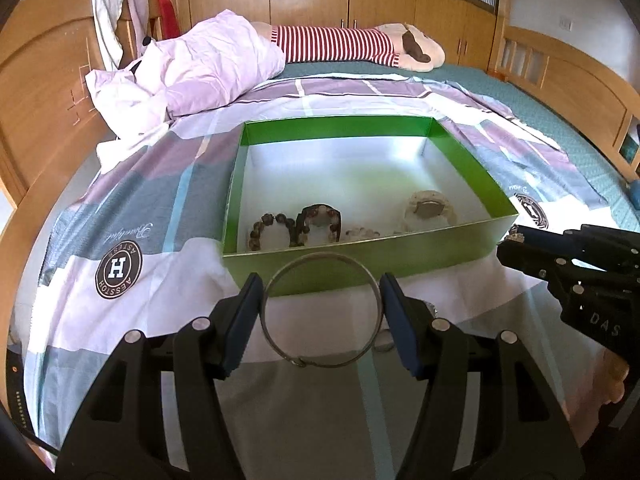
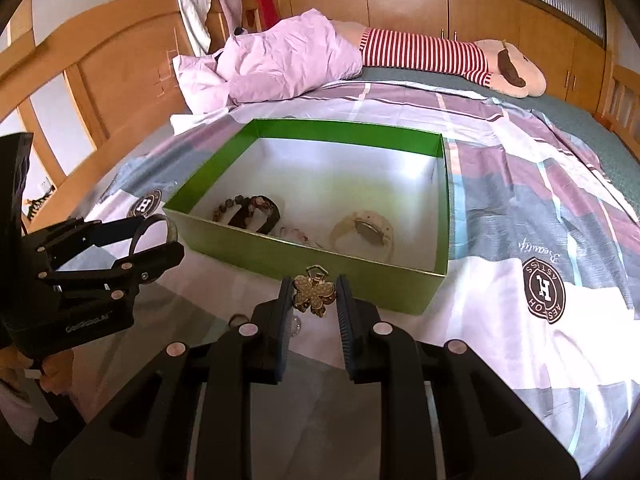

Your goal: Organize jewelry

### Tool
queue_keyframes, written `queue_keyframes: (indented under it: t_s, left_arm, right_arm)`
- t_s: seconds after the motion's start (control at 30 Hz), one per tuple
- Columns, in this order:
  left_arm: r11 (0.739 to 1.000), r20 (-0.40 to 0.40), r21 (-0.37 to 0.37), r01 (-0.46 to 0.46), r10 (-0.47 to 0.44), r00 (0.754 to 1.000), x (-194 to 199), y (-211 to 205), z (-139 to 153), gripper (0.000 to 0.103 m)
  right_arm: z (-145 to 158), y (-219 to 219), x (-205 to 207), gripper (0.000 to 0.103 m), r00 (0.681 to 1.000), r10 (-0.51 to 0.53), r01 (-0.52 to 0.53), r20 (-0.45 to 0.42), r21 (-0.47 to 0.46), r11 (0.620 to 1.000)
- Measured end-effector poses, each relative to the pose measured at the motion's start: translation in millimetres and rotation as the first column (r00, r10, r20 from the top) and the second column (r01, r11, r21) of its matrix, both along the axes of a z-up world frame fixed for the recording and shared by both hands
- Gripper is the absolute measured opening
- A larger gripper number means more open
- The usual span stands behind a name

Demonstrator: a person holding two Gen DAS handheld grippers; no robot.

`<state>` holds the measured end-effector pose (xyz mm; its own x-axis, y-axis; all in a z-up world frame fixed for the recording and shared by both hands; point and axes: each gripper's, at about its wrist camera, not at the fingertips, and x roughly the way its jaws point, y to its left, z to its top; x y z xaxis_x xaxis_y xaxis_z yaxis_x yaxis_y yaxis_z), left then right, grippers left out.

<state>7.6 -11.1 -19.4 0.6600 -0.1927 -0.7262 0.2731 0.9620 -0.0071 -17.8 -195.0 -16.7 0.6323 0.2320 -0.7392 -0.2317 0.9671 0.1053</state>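
On the bed's patchwork quilt (image 1: 132,216) sits the green box (image 1: 360,258), open-topped with a pale floor, and both grippers hang just short of its near wall. Starting at the left: the left gripper (image 1: 322,316) has its blue pads clamped on a thin silver bangle (image 1: 320,312), one pad pressing each side of the ring, and the hoop is lifted clear of the quilt, just before the box's front edge. Moving across into the box, along the near side: a dark beaded bracelet (image 1: 266,230) at the left end, a brown bracelet (image 1: 320,226) standing on edge beside it, a small pale piece (image 1: 362,234) that is too blurred to name, then a cream watch (image 1: 430,210) further right. Over to the right gripper (image 2: 314,298): its jaws are pinched on a gold flower-shaped hair clip (image 2: 314,296), held above the quilt right in front of the box's near wall. Beyond the box, a pink pillow (image 1: 216,68) at the back left, a striped plush toy (image 1: 360,46) lying along the far side.
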Motion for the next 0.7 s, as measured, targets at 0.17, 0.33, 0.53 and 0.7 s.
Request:
queue_keyframes:
  t_s: [0.17,0.33,0.53,0.7]
  left_arm:
    - [1.000,-0.033,0.020,-0.007,0.008,0.999,1.8,-0.9,-7.8,0.060]
    - [0.999,-0.074,0.048,0.000,0.003,0.997,4.7,-4.4,-21.9,0.060]
    - [0.997,-0.166,0.081,-0.008,0.022,0.986,8.4,-9.5,-47.7,0.060]
    - [0.995,-0.224,0.102,-0.009,0.032,0.974,10.5,-9.7,-60.8,0.061]
  right_arm:
    - [-16.0,8.9,3.8,0.022,0.998,0.016,-0.018,-0.054,-0.030,0.999]
    - [-28.7,17.5,3.3,0.022,0.995,0.038,-0.043,-0.094,-0.050,0.998]
    - [-44.4,24.4,2.3,0.022,0.989,0.047,-0.058,-0.139,-0.072,0.996]
    - [-52.1,30.4,3.6,0.022,0.986,0.053,-0.068,-0.160,-0.089,0.994]
